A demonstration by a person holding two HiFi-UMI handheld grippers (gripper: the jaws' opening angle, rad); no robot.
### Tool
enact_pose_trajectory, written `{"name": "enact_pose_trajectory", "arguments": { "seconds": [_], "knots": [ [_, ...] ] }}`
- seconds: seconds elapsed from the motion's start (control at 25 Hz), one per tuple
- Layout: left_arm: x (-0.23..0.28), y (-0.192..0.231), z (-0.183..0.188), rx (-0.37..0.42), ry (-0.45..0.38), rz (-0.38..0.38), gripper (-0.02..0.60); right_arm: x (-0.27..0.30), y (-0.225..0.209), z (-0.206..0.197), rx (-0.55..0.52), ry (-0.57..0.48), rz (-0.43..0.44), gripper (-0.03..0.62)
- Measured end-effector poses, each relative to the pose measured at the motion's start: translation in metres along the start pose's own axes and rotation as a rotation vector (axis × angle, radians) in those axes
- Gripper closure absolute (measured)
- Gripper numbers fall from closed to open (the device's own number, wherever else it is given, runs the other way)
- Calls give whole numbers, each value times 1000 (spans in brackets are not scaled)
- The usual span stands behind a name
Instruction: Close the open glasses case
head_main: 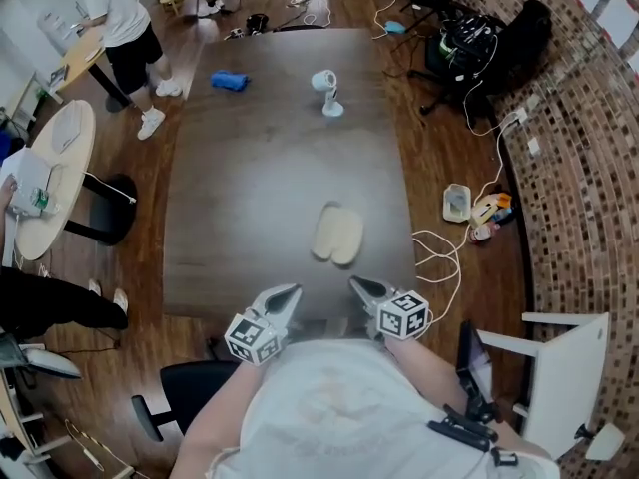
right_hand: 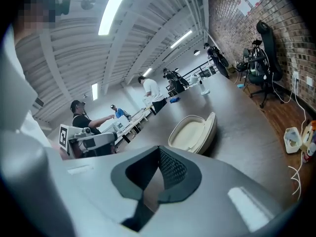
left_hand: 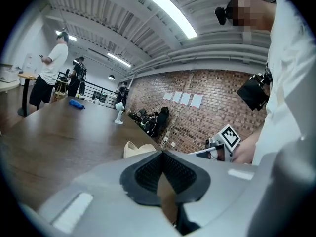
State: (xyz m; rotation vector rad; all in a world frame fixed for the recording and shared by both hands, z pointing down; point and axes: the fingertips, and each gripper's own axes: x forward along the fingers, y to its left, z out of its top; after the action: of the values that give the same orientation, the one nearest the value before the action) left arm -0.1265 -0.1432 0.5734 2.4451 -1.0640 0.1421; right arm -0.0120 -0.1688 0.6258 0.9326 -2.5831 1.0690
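Left gripper (head_main: 288,297): near edge of table (head_main: 240,188), fingers pressed together, empty. Glasses case (head_main: 337,235): cream, open, both halves flat on the table, just ahead of and between the grippers, touching neither. Right gripper (head_main: 359,287): fingers pressed together, nothing held.

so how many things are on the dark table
3: the open glasses case near the person's end, a white gadget on a stand at the far end, a blue object left of it. The nearest edge of the table is partly hidden.
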Motion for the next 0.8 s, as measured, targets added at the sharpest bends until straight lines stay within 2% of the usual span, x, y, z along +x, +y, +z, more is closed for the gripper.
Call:
{"name": "enact_pose_trajectory", "arguments": {
  "seconds": [0.28, 0.44, 0.6, 0.8],
  "knots": [
    [-7, 25, 2, -9, 23, -47, 577, 14, -5, 5, 40, -15, -72, 585],
    [-5, 42, 17, 9, 25, -89, 577, 20, -6, 21, 23, -52, -124, 586],
    [-2, 47, 20, -4, 41, -129, 577, 23, -8, 20, 23, -35, -170, 586],
    [12, 45, 18, 2, 65, -190, 577, 17, -18, 10, 95, -44, -224, 586]
  ]
}}
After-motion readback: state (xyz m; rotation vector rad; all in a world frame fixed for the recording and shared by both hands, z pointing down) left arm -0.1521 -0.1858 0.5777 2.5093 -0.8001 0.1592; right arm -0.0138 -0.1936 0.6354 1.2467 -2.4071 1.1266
